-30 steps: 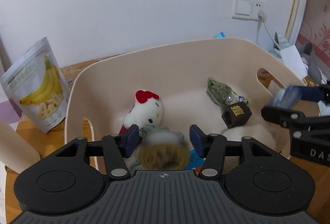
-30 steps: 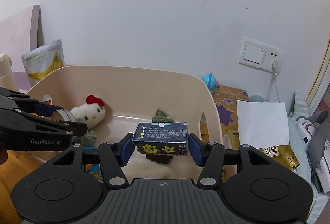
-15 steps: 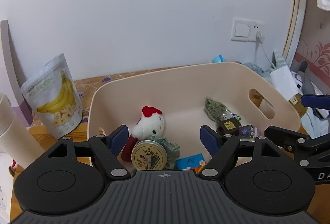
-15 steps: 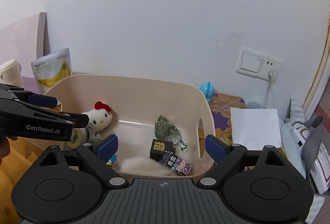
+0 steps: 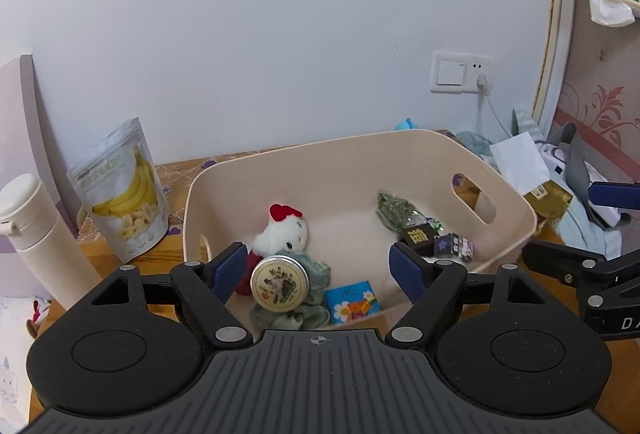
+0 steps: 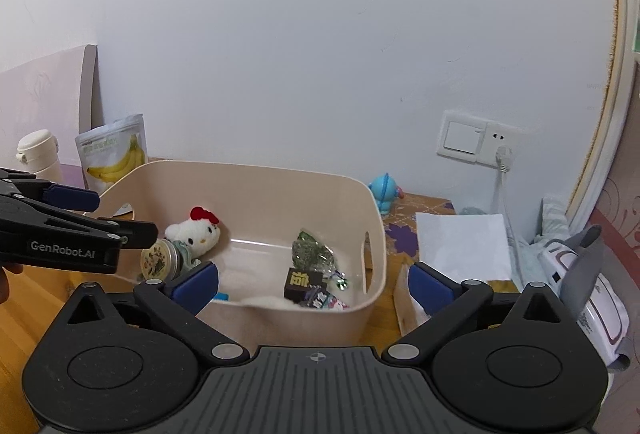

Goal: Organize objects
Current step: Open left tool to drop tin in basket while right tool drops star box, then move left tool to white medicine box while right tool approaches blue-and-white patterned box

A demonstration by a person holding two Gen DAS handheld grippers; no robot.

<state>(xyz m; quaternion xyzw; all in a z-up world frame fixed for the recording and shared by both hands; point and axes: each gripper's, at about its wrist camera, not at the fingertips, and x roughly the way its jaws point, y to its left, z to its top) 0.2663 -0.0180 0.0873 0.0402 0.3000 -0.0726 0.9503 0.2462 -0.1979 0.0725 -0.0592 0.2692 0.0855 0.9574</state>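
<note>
A beige bin sits on the wooden table. Inside lie a white plush with a red bow, a round gold tin on a green cloth, a small blue card box, a green foil packet, a black cube and a dark patterned box. My left gripper is open above the bin's near side, holding nothing. My right gripper hovers over the bin's right end, its jaws opening with nothing between them.
A banana-chip pouch and a cream flask stand left of the bin. A blue toy, white paper, cloths and a wall socket with cable crowd the right side.
Both grippers let go: the tin dropped from the left one, the dark patterned box from the right, both now lying in the bin. Both jaws spread wide and both hands pulled back and up.
</note>
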